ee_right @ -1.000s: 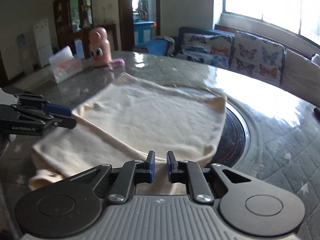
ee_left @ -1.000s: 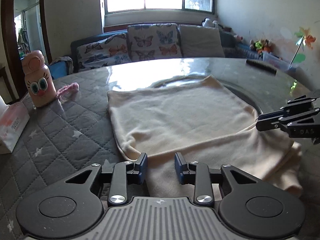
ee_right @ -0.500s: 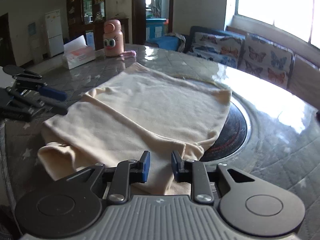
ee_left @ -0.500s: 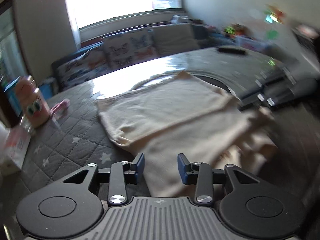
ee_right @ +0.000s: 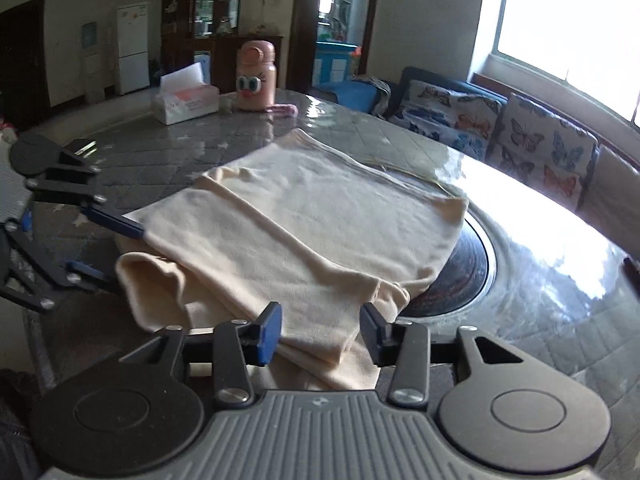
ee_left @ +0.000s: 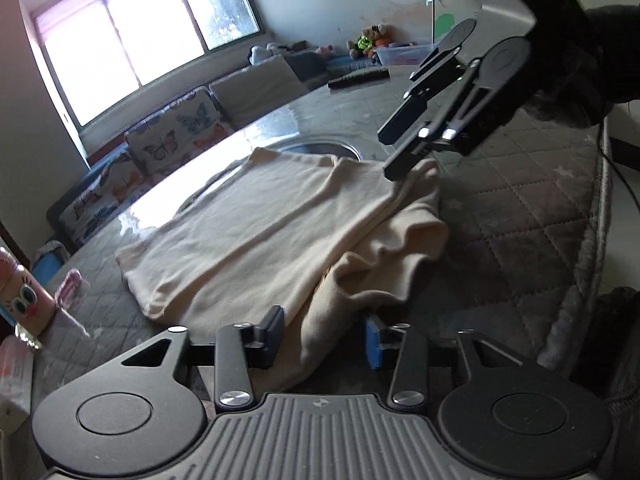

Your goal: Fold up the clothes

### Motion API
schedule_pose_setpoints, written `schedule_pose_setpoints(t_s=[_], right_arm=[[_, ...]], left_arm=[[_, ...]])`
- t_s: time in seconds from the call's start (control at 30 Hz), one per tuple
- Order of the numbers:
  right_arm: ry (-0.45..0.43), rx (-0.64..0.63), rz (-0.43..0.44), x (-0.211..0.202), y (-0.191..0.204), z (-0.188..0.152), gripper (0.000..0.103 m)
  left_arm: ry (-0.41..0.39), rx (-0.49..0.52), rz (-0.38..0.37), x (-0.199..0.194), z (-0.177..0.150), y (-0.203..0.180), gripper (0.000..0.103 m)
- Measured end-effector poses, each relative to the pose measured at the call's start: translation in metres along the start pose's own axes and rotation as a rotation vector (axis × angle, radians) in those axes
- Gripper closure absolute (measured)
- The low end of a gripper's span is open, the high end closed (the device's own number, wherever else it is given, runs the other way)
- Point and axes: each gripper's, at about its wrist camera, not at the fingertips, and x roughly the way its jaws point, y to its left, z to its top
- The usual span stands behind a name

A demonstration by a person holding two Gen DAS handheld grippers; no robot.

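Both grippers' fingers are spread wider than a second ago, left gripper (ee_left: pixel 324 334) and right gripper (ee_right: pixel 320 330) each straddling the folded cream garment (ee_right: pixel 304 232) lying on the bench (ee_right: pixel 540 320).

Black left claw (ee_left: pixel 324 334), blue pads (ee_left: pixel 275 326), silver screws.

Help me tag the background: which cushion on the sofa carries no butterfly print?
The plain beige fabric cushion at the right end of the row. It alone is unpatterned, while the white butterfly-print cushions beside it are covered in coloured butterflies.
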Motion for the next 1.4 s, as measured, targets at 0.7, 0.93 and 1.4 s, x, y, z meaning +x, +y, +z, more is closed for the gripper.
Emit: schedule_pose_setpoints(t_s=[0.7,0.93,1.4], right_arm=[[0.053,-0.206,0.070,0.027,0.022,-0.003,0.076],[0.046,-0.055,0.099,0.027,0.000,0.014,0.091],[-0.018,0.067,0.085,0.025,-0.016,0.041,0.093]], left_arm=[[-0.051,-0.263,-0.009,0.012,0.032,0.061,0.094],[-0.025,-0.255,0.004,-0.001,0.016,0.055,0.075],[0.026,-0.155,0.080,0.003,-0.014,0.037,0.082]])
